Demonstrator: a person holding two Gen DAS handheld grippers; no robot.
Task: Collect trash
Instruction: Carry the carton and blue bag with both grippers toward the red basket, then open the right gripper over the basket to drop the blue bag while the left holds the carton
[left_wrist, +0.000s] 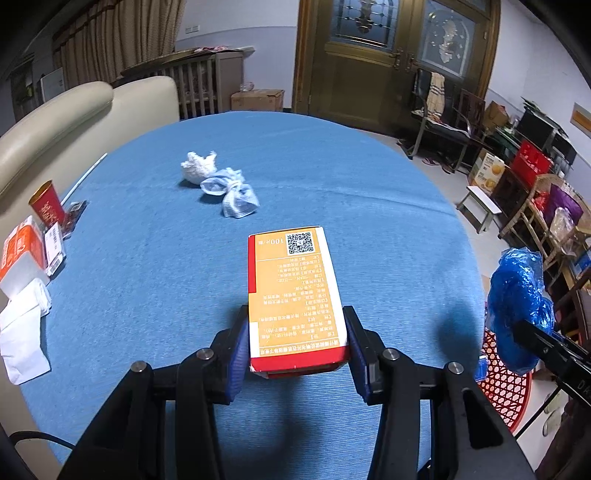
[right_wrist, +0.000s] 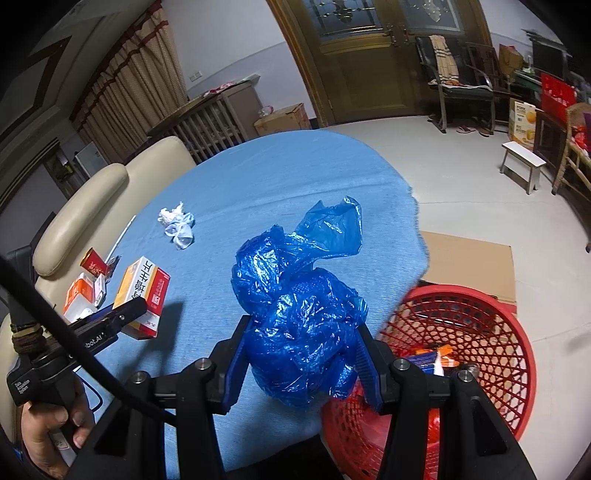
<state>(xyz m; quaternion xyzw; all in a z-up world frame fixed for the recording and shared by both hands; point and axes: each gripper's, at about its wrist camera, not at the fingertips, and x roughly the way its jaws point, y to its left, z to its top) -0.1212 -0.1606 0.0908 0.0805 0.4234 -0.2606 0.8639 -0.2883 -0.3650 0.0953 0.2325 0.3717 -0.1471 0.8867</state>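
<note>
Trash (left_wrist: 219, 186) beyond gripper-held box (left_wrist: 295, 295)

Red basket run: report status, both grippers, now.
Left gripper shut on orange box. Right gripper shut on blue plastic bag, near red basket rim. Tissue wads left on table. Path clear.

Box (left_wrist: 295, 295) orange with red edges, white end, QR code. Bag (right_wrist: 295, 317) glossy blue. Cloth (left_wrist: 332, 177) light blue, fine ribbed weave. Basket (right_wrist: 461, 332) red lattice. Cup (left_wrist: 48, 206) red with gold rim. Tissue (left_wrist: 197, 168) white. Sofa (left_wrist: 74, 110) cream.
</note>
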